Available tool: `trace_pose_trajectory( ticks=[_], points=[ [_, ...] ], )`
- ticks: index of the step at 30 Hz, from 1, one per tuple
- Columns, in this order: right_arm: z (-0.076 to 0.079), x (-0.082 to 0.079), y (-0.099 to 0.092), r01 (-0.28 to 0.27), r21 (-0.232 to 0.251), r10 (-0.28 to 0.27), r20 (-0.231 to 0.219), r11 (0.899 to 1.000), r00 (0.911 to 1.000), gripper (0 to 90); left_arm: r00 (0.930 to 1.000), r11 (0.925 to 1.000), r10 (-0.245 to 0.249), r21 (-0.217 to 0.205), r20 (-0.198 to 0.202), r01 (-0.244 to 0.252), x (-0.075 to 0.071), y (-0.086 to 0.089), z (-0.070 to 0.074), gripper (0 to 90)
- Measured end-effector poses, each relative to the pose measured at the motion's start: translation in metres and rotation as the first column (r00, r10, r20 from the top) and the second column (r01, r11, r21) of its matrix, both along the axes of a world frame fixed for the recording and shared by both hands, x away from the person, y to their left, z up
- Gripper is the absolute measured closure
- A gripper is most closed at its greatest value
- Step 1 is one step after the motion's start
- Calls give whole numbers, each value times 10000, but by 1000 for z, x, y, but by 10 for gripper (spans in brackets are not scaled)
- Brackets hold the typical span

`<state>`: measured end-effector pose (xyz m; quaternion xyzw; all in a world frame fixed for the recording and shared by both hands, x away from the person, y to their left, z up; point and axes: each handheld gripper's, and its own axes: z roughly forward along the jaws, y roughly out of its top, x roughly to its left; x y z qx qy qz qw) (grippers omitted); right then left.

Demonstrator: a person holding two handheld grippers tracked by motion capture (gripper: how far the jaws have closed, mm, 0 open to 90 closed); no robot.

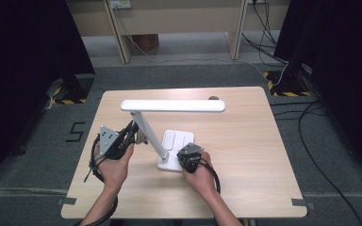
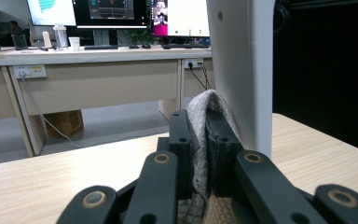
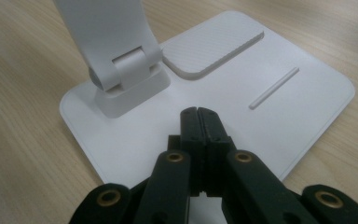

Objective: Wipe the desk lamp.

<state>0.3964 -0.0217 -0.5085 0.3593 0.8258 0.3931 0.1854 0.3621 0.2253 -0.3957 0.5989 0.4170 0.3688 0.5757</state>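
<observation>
On the floor left of the wooden table (image 1: 245, 155), the figure "5" (image 1: 76, 132) is marked on the grey carpet, the one piece of writing that can be read; the screens on the desk seen in the left gripper view are too blurred to make out. At the table's left, the left gripper (image 1: 131, 133) is clenched on a folded grey cloth (image 2: 200, 135), which bulges up between its black jaws and lies against the upright arm (image 2: 242, 70) of a white desk lamp (image 1: 169, 106). From above, that gripper sits just beside the lamp's slanted arm, with the long lamp head running level across the middle of the table over it. Further right, the lamp's flat base (image 3: 307, 93) rests on the tabletop near the middle, its hinge (image 3: 126, 70) at one corner, a ribbed pad (image 3: 214, 44) and a thin raised bar (image 3: 274, 87) on its top. The right gripper (image 3: 199, 112) has its jaws closed together with nothing between them, tips down over the base's bare surface; whether they touch it cannot be told. Beyond the table, cables (image 1: 283, 47) trail across the floor by black-and-yellow striped feet (image 1: 287, 89).
</observation>
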Motion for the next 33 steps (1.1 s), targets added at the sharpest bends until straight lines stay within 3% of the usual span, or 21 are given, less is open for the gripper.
trace_pose_trajectory(
  ticks=[33],
  points=[
    [0,0,0,42,68,-41,-16,10000,10000,900,9994,9999,-93,133,-341,97,0,-4,-15,823]
  ],
)
